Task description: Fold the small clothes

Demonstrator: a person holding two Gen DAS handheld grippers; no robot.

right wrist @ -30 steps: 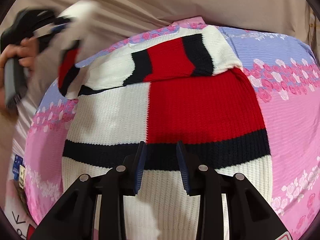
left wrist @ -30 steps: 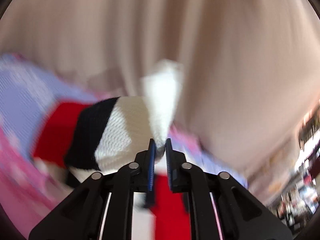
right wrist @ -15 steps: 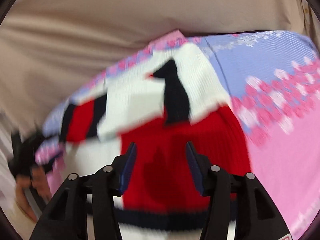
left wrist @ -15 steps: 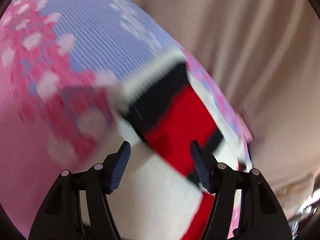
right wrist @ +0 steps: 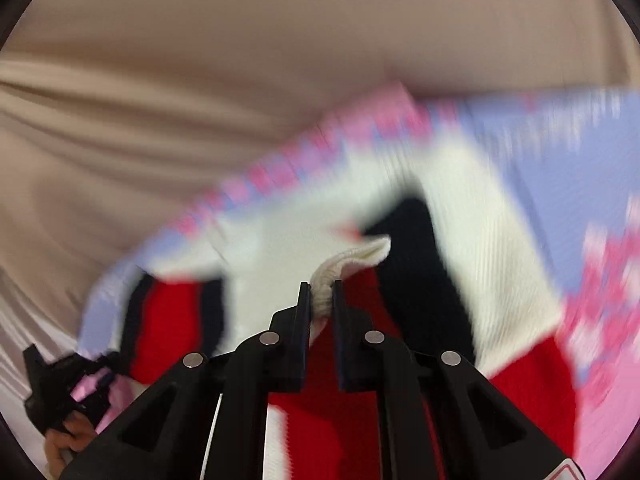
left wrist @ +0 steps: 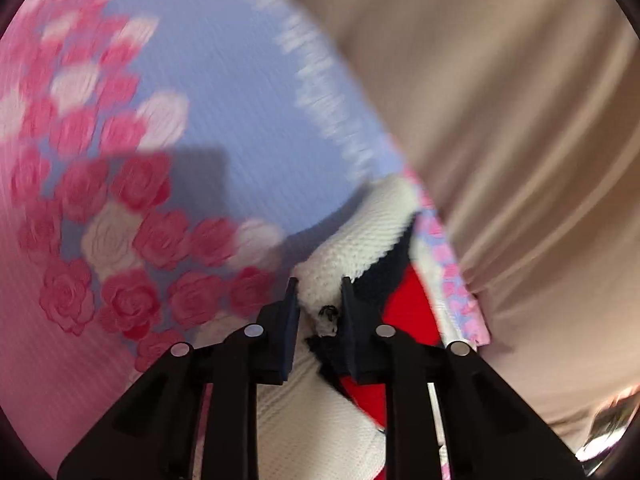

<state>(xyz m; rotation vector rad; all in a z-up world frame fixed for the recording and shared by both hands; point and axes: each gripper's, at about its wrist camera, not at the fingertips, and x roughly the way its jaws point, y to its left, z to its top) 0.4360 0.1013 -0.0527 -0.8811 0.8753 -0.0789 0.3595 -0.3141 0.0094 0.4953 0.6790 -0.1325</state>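
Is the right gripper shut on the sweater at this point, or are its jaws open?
Shut on it. The right gripper, jaws having just closed, pinches a bunched white fold of the sweater between its pads.

Home: rose-print bedcover (left wrist: pixel 120 208), beige curtain (left wrist: pixel 520 128).

Left claw (left wrist: pixel 318 298): fold of sweater (left wrist: pixel 352 236) between its jaws; mat (left wrist: pixel 168 168) to its left and ahead, under the sweater; curtain (left wrist: pixel 520 140) to its right, behind the mat.
Right claw (right wrist: pixel 321 300): sweater edge between its jaws; sweater body ahead and below, on the mat; curtain beyond; left claw far to its lower left.
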